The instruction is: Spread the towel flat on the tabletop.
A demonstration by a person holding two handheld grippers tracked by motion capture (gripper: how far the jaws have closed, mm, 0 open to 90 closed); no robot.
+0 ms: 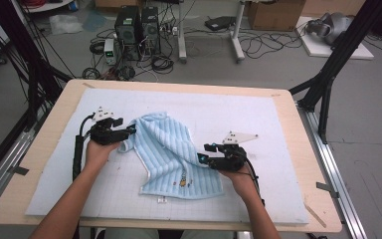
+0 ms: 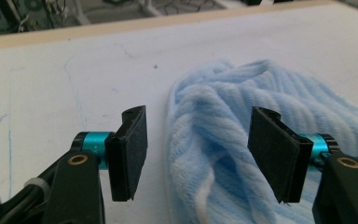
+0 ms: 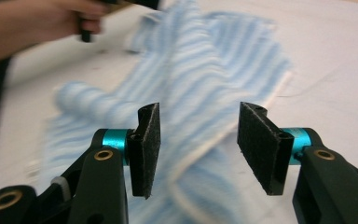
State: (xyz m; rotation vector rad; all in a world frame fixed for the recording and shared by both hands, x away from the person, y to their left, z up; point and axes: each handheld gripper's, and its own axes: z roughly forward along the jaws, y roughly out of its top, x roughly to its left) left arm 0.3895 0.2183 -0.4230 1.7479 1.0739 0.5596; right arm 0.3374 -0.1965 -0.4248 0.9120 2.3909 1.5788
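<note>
White padded table [image 1: 258,119], blue towel [image 1: 171,154], left claw [image 1: 131,130] and right claw [image 1: 205,153] both parted, gripping nothing

- Left gripper [image 1: 129,130], at about nine o'clock on the table: jaws parted and pointing toward three o'clock, pads pressing on nothing.
- Right gripper [image 1: 202,153], at about four o'clock: jaws parted, pointing toward nine o'clock.
- Both forearms enter from six o'clock.

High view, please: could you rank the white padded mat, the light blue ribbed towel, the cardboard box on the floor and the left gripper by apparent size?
1. White padded mat
2. Light blue ribbed towel
3. Cardboard box, which is farther off and cut by the frame, so unsure against the towel
4. Left gripper
</note>
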